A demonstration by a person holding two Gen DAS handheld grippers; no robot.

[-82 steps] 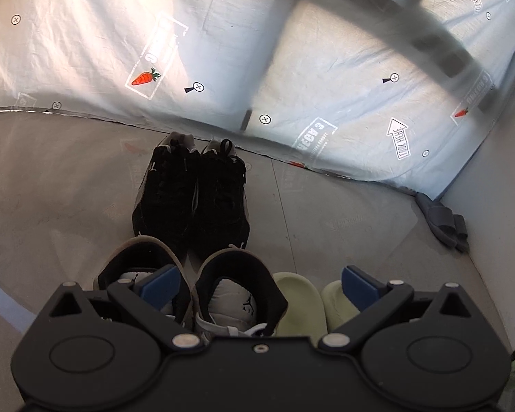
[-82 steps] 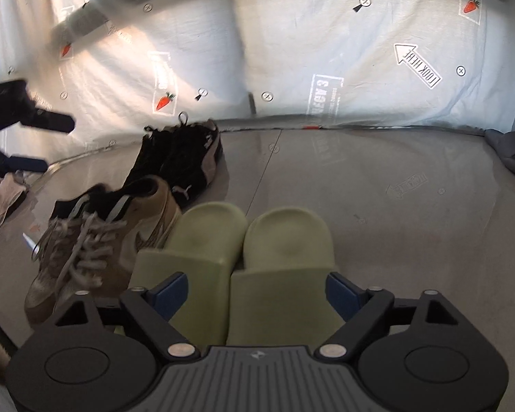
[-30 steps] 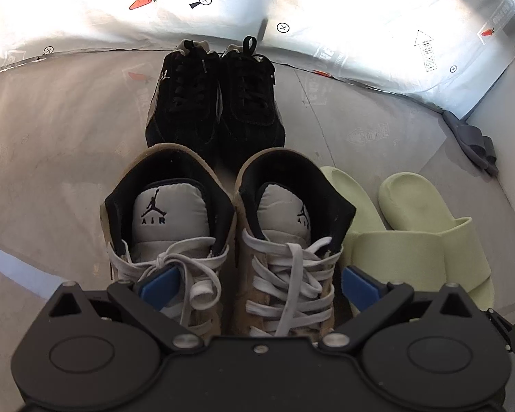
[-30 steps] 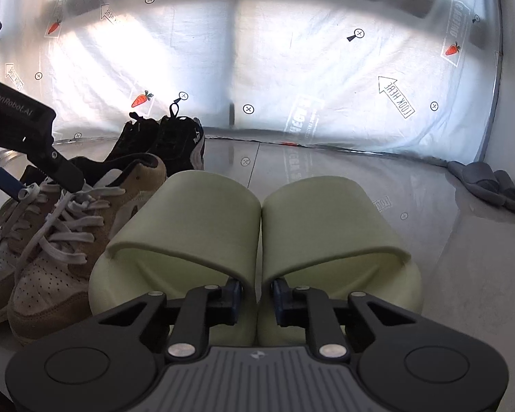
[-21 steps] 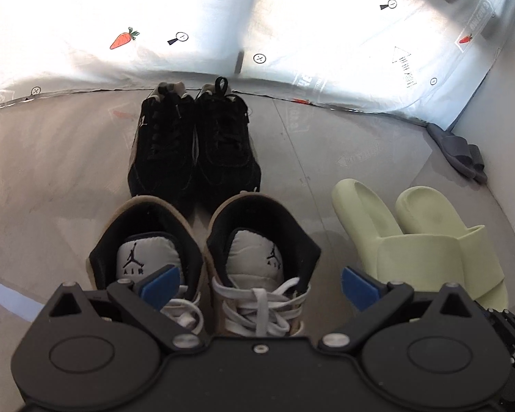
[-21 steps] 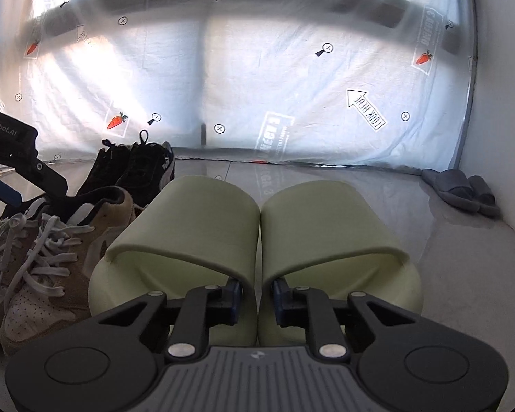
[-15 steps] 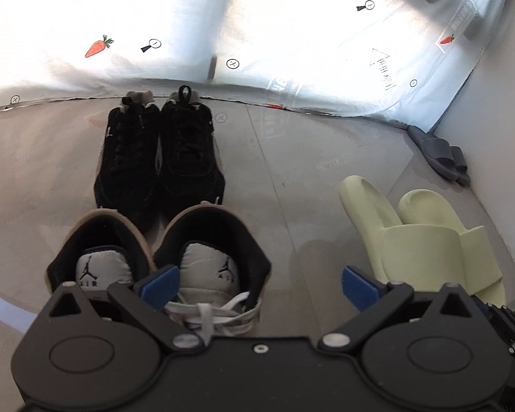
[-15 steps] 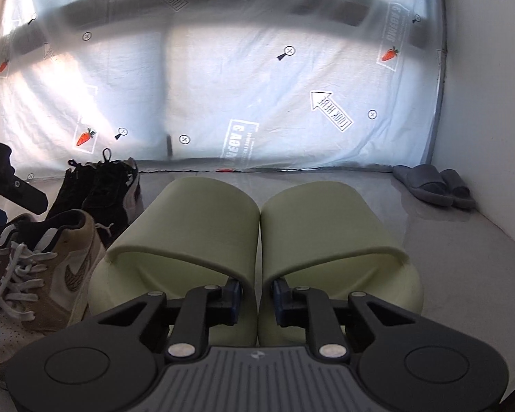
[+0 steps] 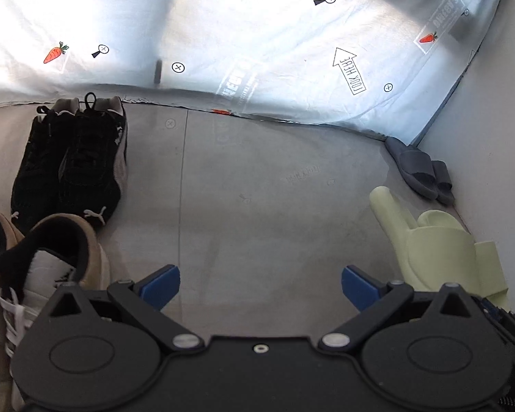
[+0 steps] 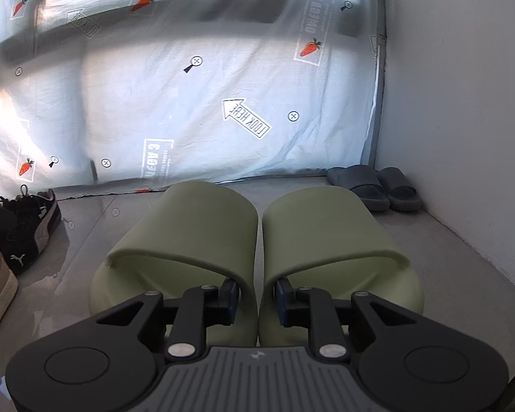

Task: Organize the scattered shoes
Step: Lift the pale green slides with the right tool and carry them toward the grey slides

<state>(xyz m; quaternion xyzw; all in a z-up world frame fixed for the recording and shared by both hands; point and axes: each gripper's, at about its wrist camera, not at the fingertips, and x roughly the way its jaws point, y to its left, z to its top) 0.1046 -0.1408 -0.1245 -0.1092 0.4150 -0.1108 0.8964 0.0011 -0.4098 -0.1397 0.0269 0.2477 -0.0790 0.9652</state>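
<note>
Both sneaker pairs have slid to my left since a second ago. Through the left wrist camera I count two black sneakers against the plastic sheet, two tan sneakers nearest me, two grey slides in the corner, and my left tongs spread wide over bare floor.

Through the right wrist camera, my right tongs pinch the inner walls of two green slides; their jaws have just been opening slightly. Two grey slides sit by the wall.
</note>
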